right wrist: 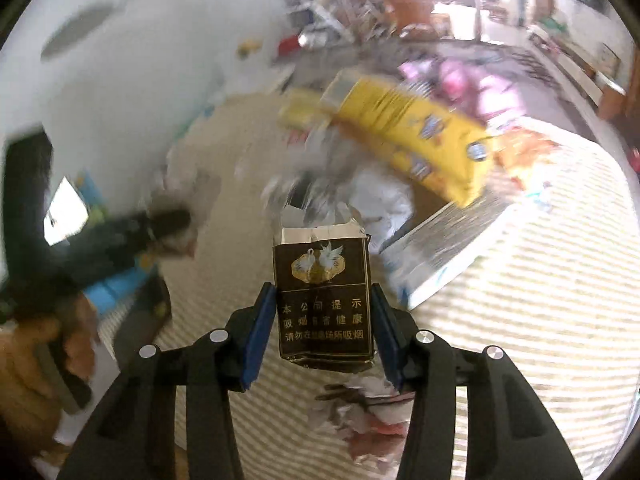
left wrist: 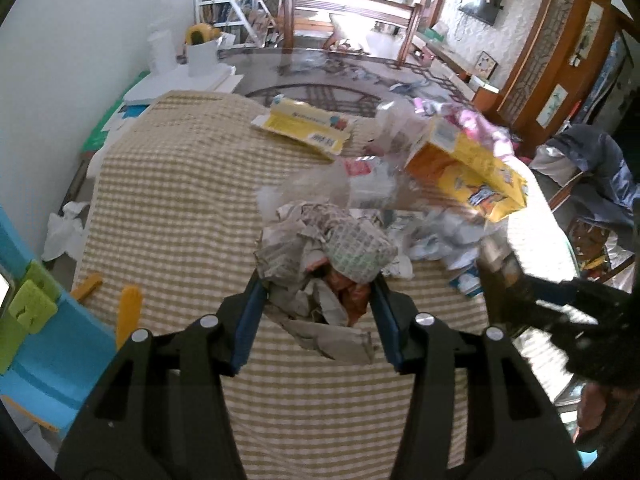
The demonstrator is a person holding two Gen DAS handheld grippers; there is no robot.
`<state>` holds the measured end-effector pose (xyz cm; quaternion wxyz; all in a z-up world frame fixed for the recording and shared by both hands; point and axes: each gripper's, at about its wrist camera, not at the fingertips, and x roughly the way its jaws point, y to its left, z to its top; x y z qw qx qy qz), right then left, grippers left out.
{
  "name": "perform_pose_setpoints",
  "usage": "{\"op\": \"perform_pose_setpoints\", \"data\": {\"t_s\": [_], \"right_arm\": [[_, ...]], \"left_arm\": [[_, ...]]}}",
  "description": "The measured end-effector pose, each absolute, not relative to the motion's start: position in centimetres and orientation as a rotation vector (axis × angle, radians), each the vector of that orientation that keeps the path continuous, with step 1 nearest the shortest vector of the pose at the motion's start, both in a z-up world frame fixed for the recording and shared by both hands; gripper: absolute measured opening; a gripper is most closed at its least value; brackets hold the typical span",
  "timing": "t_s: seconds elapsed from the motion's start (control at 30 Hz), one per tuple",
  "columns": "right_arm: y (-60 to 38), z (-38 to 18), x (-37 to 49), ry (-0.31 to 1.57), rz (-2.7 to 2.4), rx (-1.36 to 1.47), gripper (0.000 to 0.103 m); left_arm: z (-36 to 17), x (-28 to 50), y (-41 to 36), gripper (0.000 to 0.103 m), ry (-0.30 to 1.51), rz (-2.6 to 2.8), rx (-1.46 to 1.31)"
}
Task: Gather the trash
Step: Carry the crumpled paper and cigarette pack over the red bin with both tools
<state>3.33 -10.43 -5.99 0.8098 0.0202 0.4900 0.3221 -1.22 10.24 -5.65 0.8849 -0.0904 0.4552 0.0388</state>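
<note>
While the left hand-held gripper (left wrist: 318, 280) is clamped on a crumpled wad of newspaper (left wrist: 324, 252), its blue pads pressing the paper from both sides, the wad hangs just above the checked cloth (left wrist: 168, 184) that covers the worktop. Orange scraps show in the middle of the wad, between the fingers. Beyond it lies a heap of trash: clear plastic wrapping (left wrist: 356, 180), torn white paper (left wrist: 440, 236), a yellow carton (left wrist: 468, 160) tilted on top of the heap, and pink plastic (left wrist: 480, 124) behind that. A flattened yellow box (left wrist: 304, 124) lies apart from the heap, farther back on the cloth. Two yellow clips (left wrist: 128, 304) rest on the cloth to the left, near a blue and green plastic piece (left wrist: 44, 320) at the edge.

The right hand-held gripper (right wrist: 324, 308) is closed on a dark brown cigarette pack (right wrist: 323, 300), held upright with its torn top facing away; gold characters and two white birds are printed on its face. The right wrist view is heavily blurred. Below the pack, crumpled paper with red marks (right wrist: 368, 420) lies on the cloth. The yellow carton (right wrist: 412, 136) shows ahead, and the left hand (right wrist: 36, 364) appears at the left edge, gripping its tool.
</note>
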Motion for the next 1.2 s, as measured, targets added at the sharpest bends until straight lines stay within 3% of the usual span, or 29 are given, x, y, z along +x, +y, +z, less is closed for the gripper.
{"op": "perform_pose_setpoints", "data": {"t_s": [0.37, 0.73, 1.03, 1.17, 1.2], "right_arm": [[-17.1, -2.6, 4.8, 0.923, 0.546, 0.145, 0.046], [-32.7, -5.6, 9.0, 0.972, 0.29, 0.261, 0.047], [-47.2, -11.7, 11.6, 1.077, 0.014, 0.33, 0.047], [-51.1, -13.4, 12.4, 1.109, -0.006, 0.355, 0.049], [-51.4, -13.3, 12.2, 1.104, -0.008, 0.364, 0.057]], "left_arm": [[-3.4, 2.7, 3.7, 0.049, 0.903, -0.047, -0.174], [-3.6, 8.9, -10.2, 0.049, 0.937, -0.224, -0.133], [-4.4, 12.1, -23.3, 0.049, 0.975, -0.398, -0.059], [-4.9, 13.0, -27.4, 0.049, 0.989, -0.435, -0.008], [-5.1, 13.3, -28.3, 0.049, 0.996, -0.44, 0.003]]}}
